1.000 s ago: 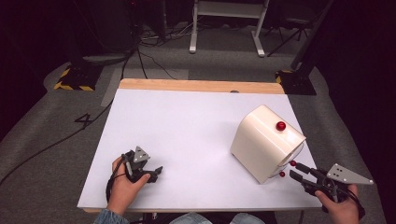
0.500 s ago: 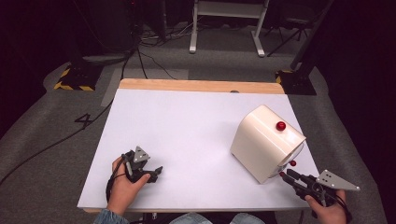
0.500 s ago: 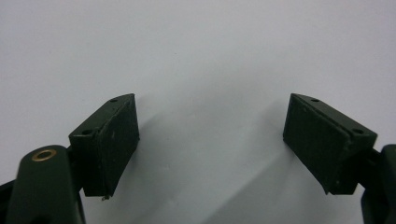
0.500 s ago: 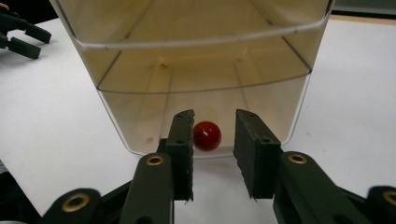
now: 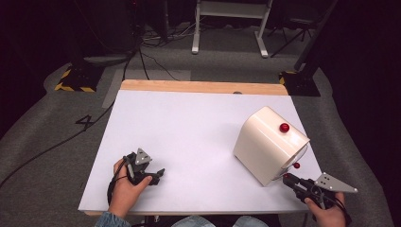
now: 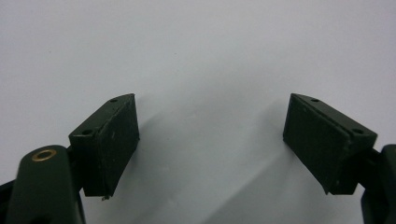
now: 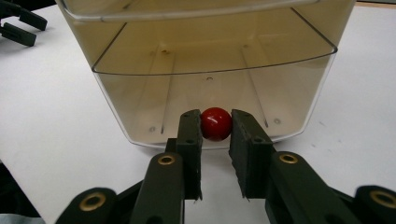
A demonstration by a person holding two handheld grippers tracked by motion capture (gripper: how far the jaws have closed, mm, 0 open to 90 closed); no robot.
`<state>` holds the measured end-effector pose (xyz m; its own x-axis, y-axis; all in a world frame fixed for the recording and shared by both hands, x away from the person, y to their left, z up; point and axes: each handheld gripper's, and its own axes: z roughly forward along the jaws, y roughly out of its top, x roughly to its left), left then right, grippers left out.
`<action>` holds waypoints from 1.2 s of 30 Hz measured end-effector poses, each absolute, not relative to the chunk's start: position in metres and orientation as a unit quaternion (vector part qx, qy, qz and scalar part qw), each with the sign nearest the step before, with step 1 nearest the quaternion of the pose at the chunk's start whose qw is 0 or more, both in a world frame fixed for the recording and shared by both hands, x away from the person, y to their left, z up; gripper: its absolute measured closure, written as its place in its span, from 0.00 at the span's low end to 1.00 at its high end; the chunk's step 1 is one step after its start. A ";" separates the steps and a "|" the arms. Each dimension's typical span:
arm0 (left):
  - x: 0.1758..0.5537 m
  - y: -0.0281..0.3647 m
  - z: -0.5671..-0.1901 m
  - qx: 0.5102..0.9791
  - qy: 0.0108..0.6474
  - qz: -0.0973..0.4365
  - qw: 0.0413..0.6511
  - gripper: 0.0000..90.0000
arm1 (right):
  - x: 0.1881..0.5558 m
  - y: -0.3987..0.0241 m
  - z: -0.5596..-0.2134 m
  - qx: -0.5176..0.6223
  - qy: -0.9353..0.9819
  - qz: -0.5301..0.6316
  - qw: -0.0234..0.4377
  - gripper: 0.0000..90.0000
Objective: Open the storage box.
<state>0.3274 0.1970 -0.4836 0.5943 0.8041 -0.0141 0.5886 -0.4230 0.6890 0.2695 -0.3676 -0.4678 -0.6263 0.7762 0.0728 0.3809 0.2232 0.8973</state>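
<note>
A cream box (image 5: 272, 142) stands at the right of the white table (image 5: 189, 123), with one red ball knob (image 5: 284, 127) on its top. Its clear front drawer (image 7: 210, 70) carries a second red knob (image 7: 216, 123), low on the side facing me. My right gripper (image 7: 215, 126) has just been closing and now has both pads pressed on that knob; from above it sits at the table's front right corner (image 5: 287, 178). My left gripper (image 5: 158, 174) rests on the table near the front left, its jaws wide apart over bare surface (image 6: 212, 135).
A wooden strip (image 5: 203, 87) edges the table's far side. Beyond it are cables and a white stand's legs (image 5: 227, 28) on the grey floor. The left gripper (image 7: 18, 25) appears far off in the right gripper view.
My right gripper has sunk and shifted in to the drawer's front knob, and its jaws have closed onto it. The left hand has stayed where it was.
</note>
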 end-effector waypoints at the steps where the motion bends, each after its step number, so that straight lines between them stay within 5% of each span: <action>1: 0.327 0.197 -0.484 0.828 0.421 0.161 0.334 0.21 | 0.269 -0.368 -0.468 0.383 0.756 0.492 0.201 0.82; 30: 0.327 0.197 -0.484 0.827 0.421 0.161 0.335 0.21 | 0.201 -0.408 -0.466 0.424 0.741 0.480 0.202 0.82; 36: 0.327 0.197 -0.484 0.827 0.421 0.161 0.335 0.21 | 0.196 -0.409 -0.455 0.414 0.743 0.480 0.214 0.70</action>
